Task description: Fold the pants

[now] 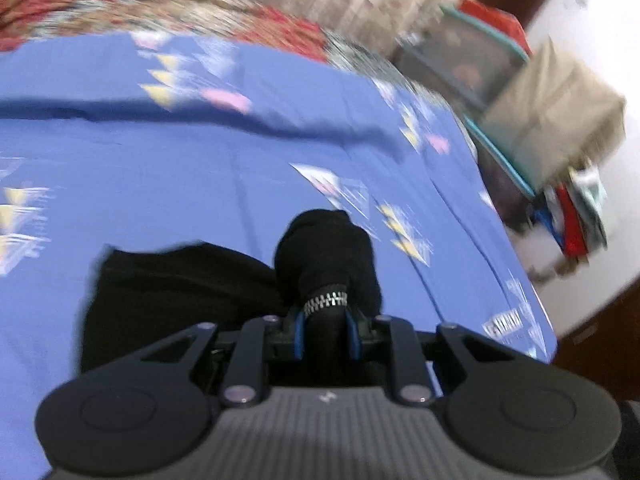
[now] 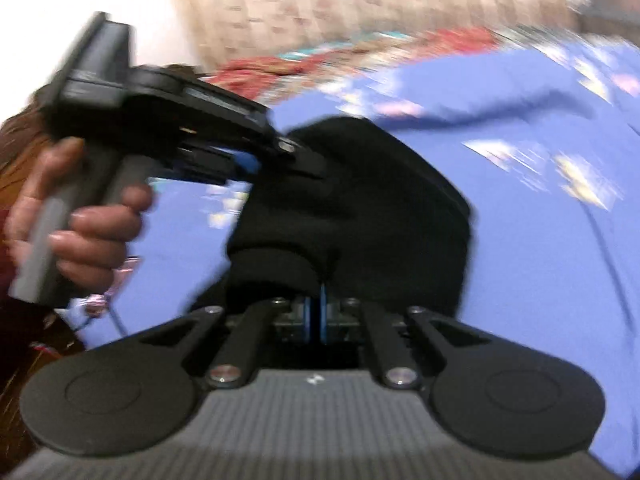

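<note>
The black pants [image 1: 176, 280] lie bunched on a blue patterned bedsheet [image 1: 200, 160]. My left gripper [image 1: 326, 322] is shut on a bunch of the black pants near a silver zipper [image 1: 326, 302]. In the right wrist view my right gripper [image 2: 322, 312] is shut on a fold of the pants [image 2: 360, 208], its blue pads nearly together. The left gripper [image 2: 256, 160], held by a hand, also shows there, gripping the pants' far left edge. Both views are motion-blurred.
A red floral blanket [image 1: 100, 4] lies at the bed's far side. Beyond the right edge of the bed stand teal-framed shelves [image 1: 472, 64], a beige box [image 1: 556, 116] and a pile of clothes [image 1: 576, 216]. A patterned curtain [image 2: 360, 4] hangs behind.
</note>
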Tool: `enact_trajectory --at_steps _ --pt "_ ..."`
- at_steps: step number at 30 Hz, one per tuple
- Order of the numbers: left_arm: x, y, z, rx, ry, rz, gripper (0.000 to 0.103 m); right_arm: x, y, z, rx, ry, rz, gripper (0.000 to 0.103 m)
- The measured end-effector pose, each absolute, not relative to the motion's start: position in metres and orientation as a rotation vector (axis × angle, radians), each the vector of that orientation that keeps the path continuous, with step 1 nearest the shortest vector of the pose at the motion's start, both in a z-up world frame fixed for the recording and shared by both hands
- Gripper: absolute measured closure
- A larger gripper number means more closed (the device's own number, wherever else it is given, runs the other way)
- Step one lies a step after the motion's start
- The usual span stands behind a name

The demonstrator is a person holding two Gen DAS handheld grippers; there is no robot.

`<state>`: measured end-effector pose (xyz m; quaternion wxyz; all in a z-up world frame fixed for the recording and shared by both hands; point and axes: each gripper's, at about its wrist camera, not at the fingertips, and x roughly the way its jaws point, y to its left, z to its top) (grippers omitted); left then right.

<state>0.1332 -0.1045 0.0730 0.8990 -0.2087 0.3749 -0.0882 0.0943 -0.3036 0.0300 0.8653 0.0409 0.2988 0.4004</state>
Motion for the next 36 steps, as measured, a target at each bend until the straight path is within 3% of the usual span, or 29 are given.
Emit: enact_trajectory --at_steps 8,11,13,15,19,22,29,32,36 --pt "0.106 0.001 0.024 -0.522 0.829 0.068 0.082 0.098 -0.178 0.013 -0.08 0.69 1.036 0.093" --pt "0.106 0.014 -0.016 -0.552 0.909 0.149 0.069 0.111 -0.15 -0.022 -0.119 0.835 1.068 0.068" --pt "0.099 0.017 -0.03 -0.582 0.915 0.165 0.062 0.115 -0.151 -0.028 -0.117 0.873 1.082 0.061" --pt "0.086 0.017 -0.028 -0.605 0.87 0.149 0.054 0.118 -0.167 -0.015 -0.049 0.878 1.118 0.047" --pt "0.06 0.015 -0.016 -0.608 0.771 0.155 0.043 0.115 -0.216 0.017 0.039 0.743 1.09 0.045" --pt "0.045 0.002 -0.012 -0.584 0.746 0.132 0.043 0.137 -0.243 0.022 0.103 0.688 0.964 0.046" --pt "0.039 -0.045 -0.03 -0.312 0.805 0.166 0.041 0.171 -0.244 -0.016 0.214 0.857 0.752 0.047" --pt "0.039 -0.04 -0.045 -0.384 0.844 0.159 0.04 0.167 -0.248 -0.039 0.202 0.912 0.706 0.041" --pt "0.028 -0.037 -0.03 -0.413 0.797 0.144 0.041 0.155 -0.264 -0.019 0.228 0.885 0.717 0.039"
